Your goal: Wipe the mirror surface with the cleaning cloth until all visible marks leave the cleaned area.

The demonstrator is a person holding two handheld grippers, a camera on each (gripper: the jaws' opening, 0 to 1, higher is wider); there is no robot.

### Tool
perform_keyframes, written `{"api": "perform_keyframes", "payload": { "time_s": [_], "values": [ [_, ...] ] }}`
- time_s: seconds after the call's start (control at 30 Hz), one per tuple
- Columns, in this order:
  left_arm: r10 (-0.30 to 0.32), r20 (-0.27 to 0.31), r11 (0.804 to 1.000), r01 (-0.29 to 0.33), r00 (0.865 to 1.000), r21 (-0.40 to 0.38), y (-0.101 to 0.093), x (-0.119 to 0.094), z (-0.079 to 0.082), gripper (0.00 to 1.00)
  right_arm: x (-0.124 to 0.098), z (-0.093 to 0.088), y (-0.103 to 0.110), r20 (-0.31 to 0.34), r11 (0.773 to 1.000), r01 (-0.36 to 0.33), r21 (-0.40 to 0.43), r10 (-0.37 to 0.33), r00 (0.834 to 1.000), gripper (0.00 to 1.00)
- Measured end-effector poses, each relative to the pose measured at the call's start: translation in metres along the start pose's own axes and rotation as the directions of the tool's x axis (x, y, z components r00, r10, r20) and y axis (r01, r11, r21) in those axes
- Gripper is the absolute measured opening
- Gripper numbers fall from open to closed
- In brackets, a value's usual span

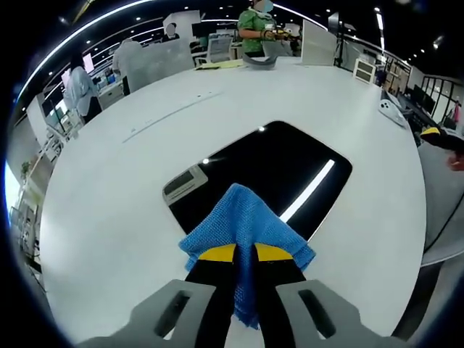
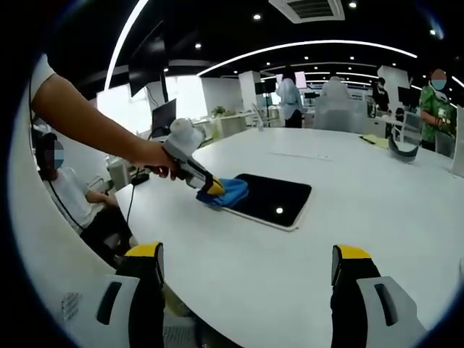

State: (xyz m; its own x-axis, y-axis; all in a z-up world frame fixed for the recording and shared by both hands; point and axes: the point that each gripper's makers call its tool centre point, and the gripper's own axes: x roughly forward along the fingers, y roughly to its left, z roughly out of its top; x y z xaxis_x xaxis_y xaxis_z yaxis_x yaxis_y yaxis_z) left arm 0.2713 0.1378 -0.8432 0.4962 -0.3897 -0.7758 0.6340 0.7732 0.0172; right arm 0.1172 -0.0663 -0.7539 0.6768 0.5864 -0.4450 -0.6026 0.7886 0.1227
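A dark rectangular mirror (image 1: 275, 174) lies flat on the white table (image 1: 130, 188), reflecting ceiling lights. My left gripper (image 1: 245, 254) is shut on a blue cleaning cloth (image 1: 246, 225), which rests on the mirror's near edge. In the right gripper view the mirror (image 2: 272, 199) shows at mid-table, with the cloth (image 2: 228, 192) pressed on its left end by the left gripper (image 2: 212, 188), held in a person's hand. My right gripper (image 2: 246, 268) stands open over the table's near part, nothing between its yellow-tipped fingers (image 2: 148, 254).
Several people stand or sit around the room's far side. A seated person (image 2: 72, 196) is by the table's left edge. A grey curved object (image 1: 259, 62) and papers lie at the table's far end. A white device (image 1: 391, 110) sits at the right edge.
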Motion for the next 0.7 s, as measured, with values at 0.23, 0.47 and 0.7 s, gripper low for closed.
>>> {"api": "perform_keyframes", "payload": {
  "time_s": [0.23,0.47,0.7],
  "values": [
    [0.004,-0.002,1.000,-0.004,1.000,-0.010,-0.002,-0.001,0.000,0.06,0.001,-0.001,-0.001,0.003,1.000,-0.016,-0.004,0.016,1.000,0.96],
    [0.019,-0.005,0.999,-0.019,1.000,-0.042,-0.004,0.001,0.000,0.06,0.006,0.001,-0.006,0.004,0.999,-0.042,-0.018,0.042,0.999,0.96],
    [0.017,-0.008,0.999,-0.017,1.000,-0.047,-0.010,0.003,0.002,0.06,0.009,0.002,-0.014,0.010,0.998,-0.054,-0.019,0.054,0.998,0.96]
  ]
}}
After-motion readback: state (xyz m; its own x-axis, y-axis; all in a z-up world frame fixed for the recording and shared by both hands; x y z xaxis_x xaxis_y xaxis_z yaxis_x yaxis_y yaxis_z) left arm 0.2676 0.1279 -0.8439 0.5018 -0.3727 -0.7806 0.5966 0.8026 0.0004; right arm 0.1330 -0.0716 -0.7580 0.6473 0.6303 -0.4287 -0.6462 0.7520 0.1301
